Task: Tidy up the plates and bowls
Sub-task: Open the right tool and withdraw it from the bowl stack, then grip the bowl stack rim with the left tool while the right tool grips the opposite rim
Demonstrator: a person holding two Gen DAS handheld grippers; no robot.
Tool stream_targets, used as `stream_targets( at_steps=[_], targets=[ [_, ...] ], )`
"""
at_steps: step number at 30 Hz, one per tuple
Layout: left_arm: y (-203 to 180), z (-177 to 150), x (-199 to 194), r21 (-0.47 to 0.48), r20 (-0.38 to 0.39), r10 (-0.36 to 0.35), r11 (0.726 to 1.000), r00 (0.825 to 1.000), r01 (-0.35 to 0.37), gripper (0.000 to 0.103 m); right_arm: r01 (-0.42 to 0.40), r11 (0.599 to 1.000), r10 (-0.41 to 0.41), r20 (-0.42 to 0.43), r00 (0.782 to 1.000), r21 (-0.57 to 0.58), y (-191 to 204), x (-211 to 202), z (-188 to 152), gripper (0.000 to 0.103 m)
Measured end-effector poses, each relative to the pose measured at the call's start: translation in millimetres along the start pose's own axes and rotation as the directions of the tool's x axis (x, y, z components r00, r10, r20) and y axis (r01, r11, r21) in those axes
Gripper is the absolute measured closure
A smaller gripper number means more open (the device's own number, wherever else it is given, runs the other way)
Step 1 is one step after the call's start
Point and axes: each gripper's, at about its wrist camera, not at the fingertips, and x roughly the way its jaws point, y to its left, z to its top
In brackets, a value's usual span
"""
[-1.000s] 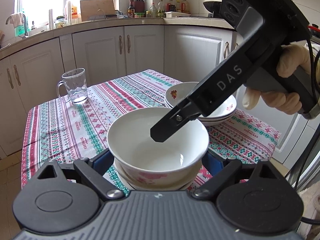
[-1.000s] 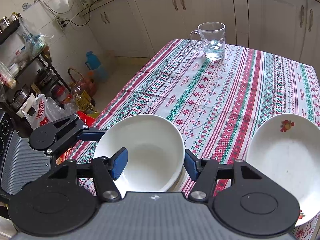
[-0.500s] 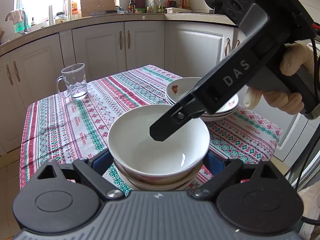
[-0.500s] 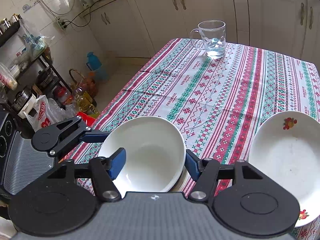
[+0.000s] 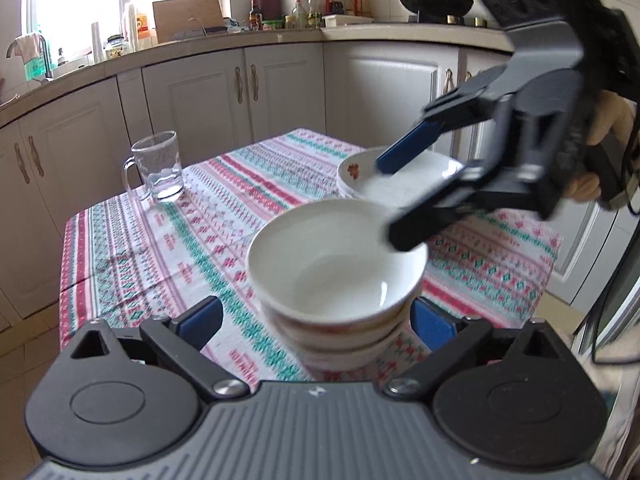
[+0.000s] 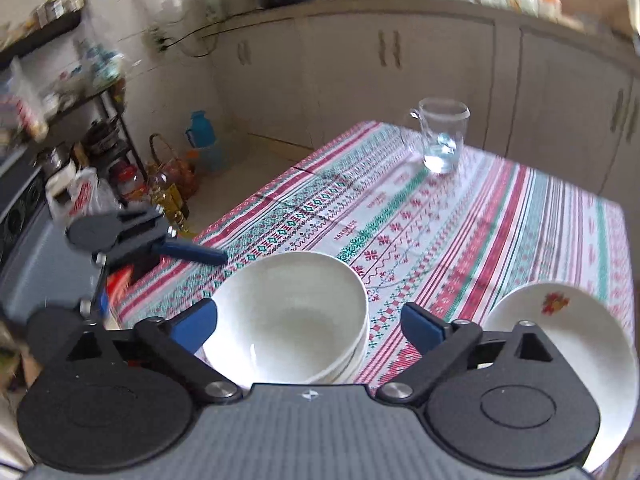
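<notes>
Left hand-held gripper (image 5: 316, 320): jaws have just been opening, now spread wide, blue pads either side of the stack of white ceramic bowls (image 5: 338, 276) but not pressing it. So released, nothing gripped. Right hand-held gripper (image 6: 310, 324): jaws have just been opening fast, now fully apart; the top bowl sits between and beyond the pads, untouched. In the left view the right hand-held gripper hangs above the far rim of the stack, one blue pad over the plates behind, blurred.

Stack of bowls stands near the counter's near edge, on the red, green and white patterned tablecloth (image 6: 460, 216). Top bowl is nested in the ones below, floral print showing on the lower sides. Likely both tools let go because the bowl is seated; nesting saves room.

Pile of white shallow plates with a red flower print (image 6: 560, 316) sits just beside the bowls, toward the counter's right edge, kept as its own pile. Clear glass handled mug (image 5: 158, 168) stands well apart near the far left corner, a little water in it.
</notes>
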Motion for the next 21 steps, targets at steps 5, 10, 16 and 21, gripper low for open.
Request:
stream_targets(
  at_steps=[5, 10, 16, 21],
  targets=[
    [7.2, -11.6, 8.8, 0.019, -0.066, -0.026, 0.999, 0.998, 0.028, 0.003, 0.01, 0.987, -0.013, -0.014, 1.0, -0.161, 10.8, -6.5, -18.9, 0.0],
    [9.9, -18.5, 22.6, 0.064, -0.103, -0.041, 0.997, 0.994, 0.048, 0.003, 0.01, 0.969, -0.03, -0.075, 0.997, -0.248, 17.0, 8.9, -40.5, 0.0],
    [15.5, -14.7, 36.9, 0.112, -0.114, -0.094, 0.988, 0.989, 0.107, 0.003, 0.021, 0.941, -0.064, -0.118, 0.991, -0.336, 19.0, 36.9, -52.9, 0.0],
    [17.4, -12.6, 47.3, 0.167, -0.137, -0.122, 0.975, 0.983, 0.144, 0.004, 0.002, 0.939, -0.052, -0.136, 0.989, -0.344, 12.7, 54.7, -51.8, 0.0]
  ],
)
